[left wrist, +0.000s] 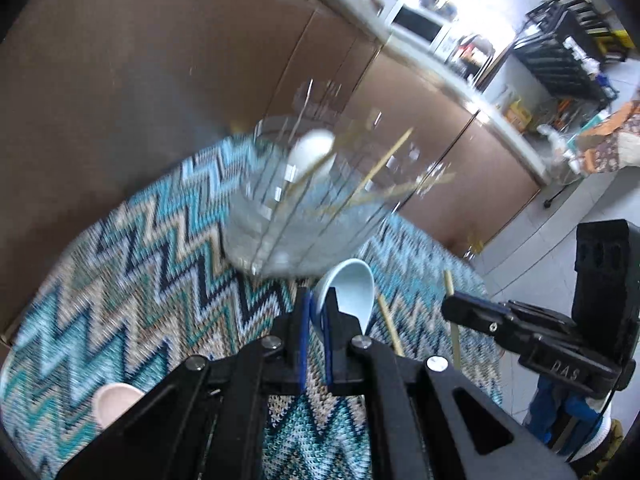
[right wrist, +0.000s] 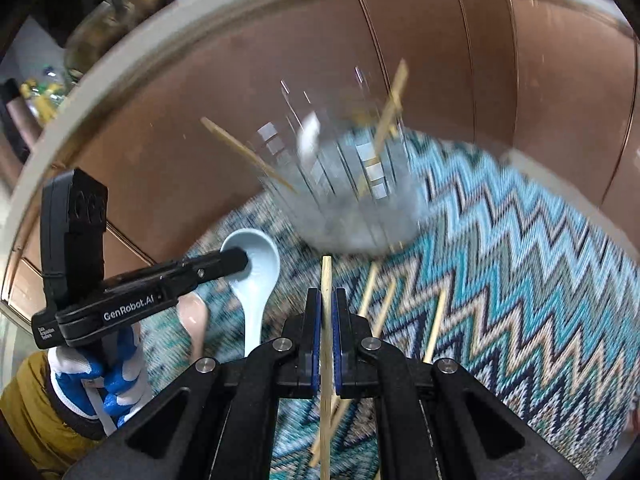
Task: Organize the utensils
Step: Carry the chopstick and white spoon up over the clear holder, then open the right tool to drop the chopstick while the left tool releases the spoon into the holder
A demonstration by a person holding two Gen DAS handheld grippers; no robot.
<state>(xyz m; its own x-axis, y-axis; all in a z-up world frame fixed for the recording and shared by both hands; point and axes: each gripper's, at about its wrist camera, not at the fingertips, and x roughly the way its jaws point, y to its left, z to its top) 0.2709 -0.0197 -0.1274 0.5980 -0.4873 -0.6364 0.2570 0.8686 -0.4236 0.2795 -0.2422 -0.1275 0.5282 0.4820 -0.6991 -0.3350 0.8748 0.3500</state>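
A clear glass holder [left wrist: 304, 200] stands on the zigzag mat [left wrist: 140, 280] with a white spoon [left wrist: 312, 150] and several wooden chopsticks [left wrist: 384, 164] in it; it also shows in the right wrist view [right wrist: 352, 188]. My left gripper [left wrist: 316, 312] is shut on the rim of a light blue ceramic spoon [left wrist: 350, 292], also seen in the right wrist view [right wrist: 256, 276]. My right gripper [right wrist: 327, 312] is shut on a wooden chopstick [right wrist: 326, 280] pointing toward the holder. Loose chopsticks [right wrist: 434, 324] lie on the mat.
A pink spoon [left wrist: 116, 402] lies on the mat near left; it also shows in the right wrist view [right wrist: 194, 316]. Brown cabinet doors [left wrist: 160, 60] rise behind the mat. A counter with a microwave [left wrist: 420, 24] is far right. The right gripper body [left wrist: 532, 332] is beside the mat.
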